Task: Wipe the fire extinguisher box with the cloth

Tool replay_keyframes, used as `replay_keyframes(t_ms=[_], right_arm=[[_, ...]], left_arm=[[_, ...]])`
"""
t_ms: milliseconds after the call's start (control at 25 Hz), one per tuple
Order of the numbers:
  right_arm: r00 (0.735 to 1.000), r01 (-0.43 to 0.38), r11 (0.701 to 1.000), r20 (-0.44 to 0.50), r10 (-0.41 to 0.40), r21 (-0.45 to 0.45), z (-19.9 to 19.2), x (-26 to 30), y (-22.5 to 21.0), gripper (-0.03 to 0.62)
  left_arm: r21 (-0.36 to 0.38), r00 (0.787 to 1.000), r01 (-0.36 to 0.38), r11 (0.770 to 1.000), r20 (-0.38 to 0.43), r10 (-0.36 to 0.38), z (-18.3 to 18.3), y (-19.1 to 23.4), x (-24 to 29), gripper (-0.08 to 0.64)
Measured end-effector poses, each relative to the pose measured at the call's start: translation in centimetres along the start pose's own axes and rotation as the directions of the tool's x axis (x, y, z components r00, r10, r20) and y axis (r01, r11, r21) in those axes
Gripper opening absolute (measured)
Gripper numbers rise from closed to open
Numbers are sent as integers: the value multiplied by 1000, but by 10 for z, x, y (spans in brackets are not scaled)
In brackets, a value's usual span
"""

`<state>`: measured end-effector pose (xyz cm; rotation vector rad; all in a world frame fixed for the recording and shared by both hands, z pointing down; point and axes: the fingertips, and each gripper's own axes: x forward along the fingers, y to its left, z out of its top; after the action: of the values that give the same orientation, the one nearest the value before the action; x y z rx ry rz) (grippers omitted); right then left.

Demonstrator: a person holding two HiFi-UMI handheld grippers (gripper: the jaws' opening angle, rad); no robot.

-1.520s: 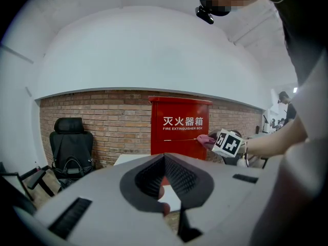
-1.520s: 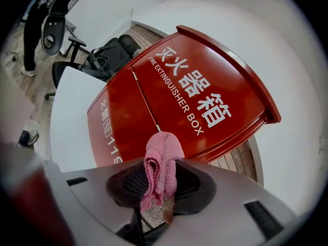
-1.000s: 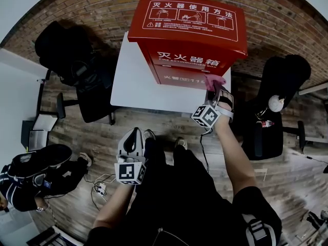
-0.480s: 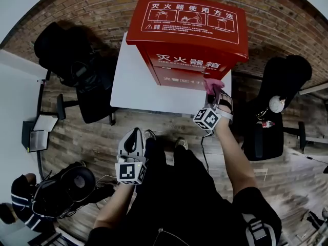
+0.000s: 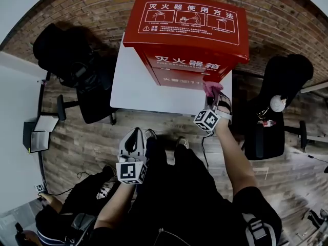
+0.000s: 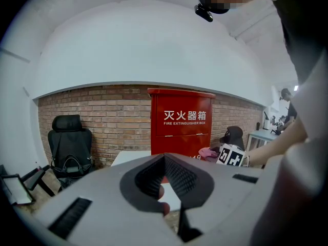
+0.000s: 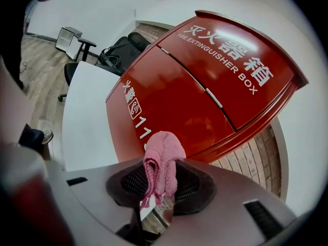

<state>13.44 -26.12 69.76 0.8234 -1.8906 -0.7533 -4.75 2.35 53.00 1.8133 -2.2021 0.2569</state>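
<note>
Right gripper view: right claw [image 7: 158, 187] clamped on cloth [image 7: 161, 160] by box [image 7: 205, 86]; left claw [image 6: 164, 159] together.

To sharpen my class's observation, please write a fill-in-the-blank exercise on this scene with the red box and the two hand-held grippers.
1. The right hand-held gripper clamps a ___ cloth.
2. The fire extinguisher box stands on a ___ table.
3. The wall behind the box is built of ___.
4. The left hand-held gripper holds ___.

Missing words: pink; white; brick; nothing.
</note>
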Motion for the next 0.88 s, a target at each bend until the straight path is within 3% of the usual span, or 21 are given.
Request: replay_keyframes(t_ms=[880], right_arm=[[989, -136, 991, -51, 136, -4, -40, 45, 71, 115]], left_arm=[[-1, 1000, -16, 1000, -25, 16, -10, 5, 1, 21]])
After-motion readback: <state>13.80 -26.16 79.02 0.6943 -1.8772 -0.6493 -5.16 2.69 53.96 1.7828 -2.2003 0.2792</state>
